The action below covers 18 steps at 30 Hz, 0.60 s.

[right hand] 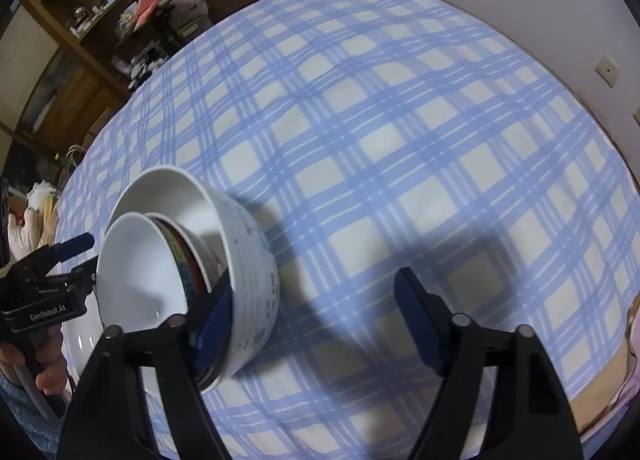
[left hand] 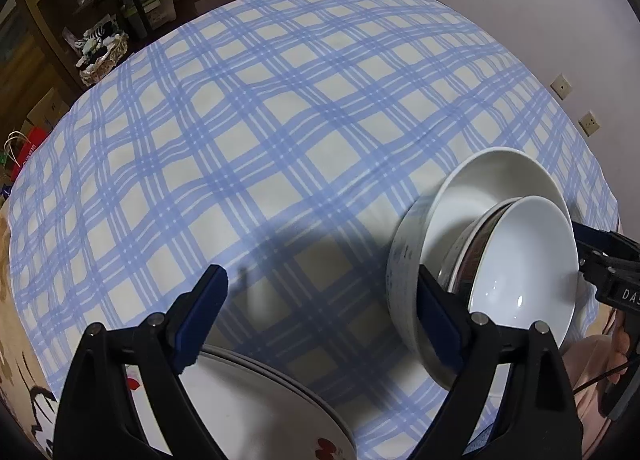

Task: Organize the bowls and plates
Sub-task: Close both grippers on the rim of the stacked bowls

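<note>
Black left gripper (left hand: 322, 314) frame, blue pads (left hand: 202, 316), silver screws (left hand: 478, 317), white "GenRobot.AI" lettering (right hand: 47, 316)

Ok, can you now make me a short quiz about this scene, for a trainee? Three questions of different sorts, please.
1. True or false: the small white bowl sits inside the large bowl.
2. Which cloth covers the table? A: red dotted. B: the blue checked tablecloth. C: plain green.
3. Fill in: the left gripper and the right gripper are both ____.

Key: 1 true; 2 B; 3 open.
</note>
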### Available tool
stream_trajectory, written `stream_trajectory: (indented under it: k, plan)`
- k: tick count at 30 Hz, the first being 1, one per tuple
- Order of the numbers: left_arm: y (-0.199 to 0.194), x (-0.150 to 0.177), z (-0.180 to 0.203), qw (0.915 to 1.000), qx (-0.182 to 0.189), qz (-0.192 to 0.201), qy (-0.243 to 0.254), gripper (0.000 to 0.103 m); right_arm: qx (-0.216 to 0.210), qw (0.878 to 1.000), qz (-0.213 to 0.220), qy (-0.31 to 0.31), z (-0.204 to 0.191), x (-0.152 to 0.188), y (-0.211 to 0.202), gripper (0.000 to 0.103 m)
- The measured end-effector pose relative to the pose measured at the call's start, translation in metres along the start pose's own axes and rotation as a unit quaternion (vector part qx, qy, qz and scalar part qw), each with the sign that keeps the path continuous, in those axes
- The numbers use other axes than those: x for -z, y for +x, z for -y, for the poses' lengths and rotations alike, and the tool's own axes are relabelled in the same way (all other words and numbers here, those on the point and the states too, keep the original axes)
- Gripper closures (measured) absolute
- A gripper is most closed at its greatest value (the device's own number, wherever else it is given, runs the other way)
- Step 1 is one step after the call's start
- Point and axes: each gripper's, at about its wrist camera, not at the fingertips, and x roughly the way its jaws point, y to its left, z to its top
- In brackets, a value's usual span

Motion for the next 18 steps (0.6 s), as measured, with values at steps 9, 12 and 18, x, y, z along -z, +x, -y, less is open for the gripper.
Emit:
stream_trajectory:
  k: [9, 12, 18]
  plan:
    - [0.003, 0.002, 0.006, 0.998, 0.058, -0.017, -0.021, 0.056, -0.036, 0.999, -0.006, -0.011, -0.009, -0.001, 0.002, 0.065]
    - [0.003, 0.003, 0.011, 0.9974, 0.066, -0.018, -0.025, 0.069, -0.056, 0.998, -0.007, -0.004, -0.013, -0.001, 0.002, 0.076]
    - [0.002, 0.002, 0.022, 0.9964, 0.078, -0.02, -0.023, 0.097, -0.047, 0.999, 0.0, -0.016, -0.024, 0.001, 0.001, 0.091]
